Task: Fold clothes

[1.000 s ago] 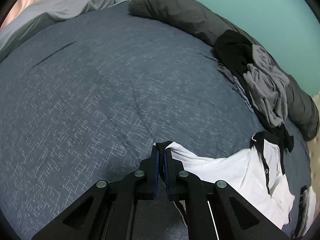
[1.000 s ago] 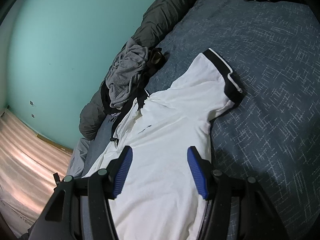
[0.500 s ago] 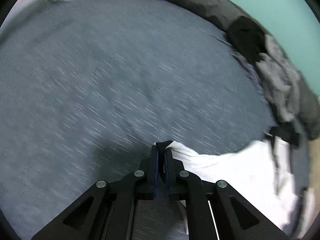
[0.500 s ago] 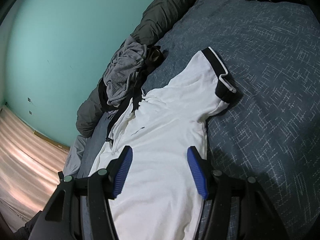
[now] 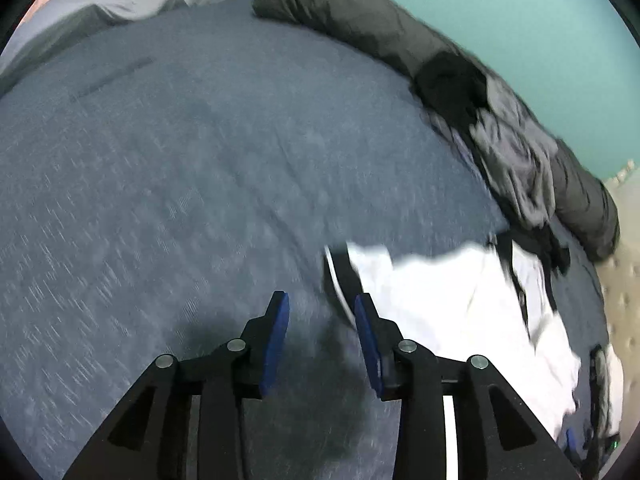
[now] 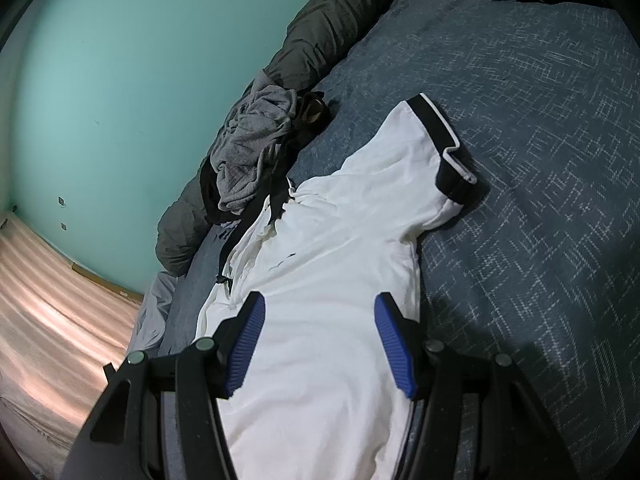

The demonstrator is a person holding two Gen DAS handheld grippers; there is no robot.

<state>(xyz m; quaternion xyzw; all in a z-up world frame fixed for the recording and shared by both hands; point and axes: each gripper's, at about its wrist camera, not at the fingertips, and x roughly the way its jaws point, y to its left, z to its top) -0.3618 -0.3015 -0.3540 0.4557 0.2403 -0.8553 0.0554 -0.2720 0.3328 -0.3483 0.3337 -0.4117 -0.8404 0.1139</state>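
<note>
White shirt (image 6: 340, 280) spread on blue bedspread (image 6: 540, 160), centre frame — right gripper (image 6: 318, 344) at bottom, jaws apart; grey clothes (image 6: 252, 140) heaped at upper left.

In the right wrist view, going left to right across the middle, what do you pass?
Teal painted wall → crumpled grey garment → white polo shirt with black-trimmed sleeve → dark blue patterned bedspread.
</note>
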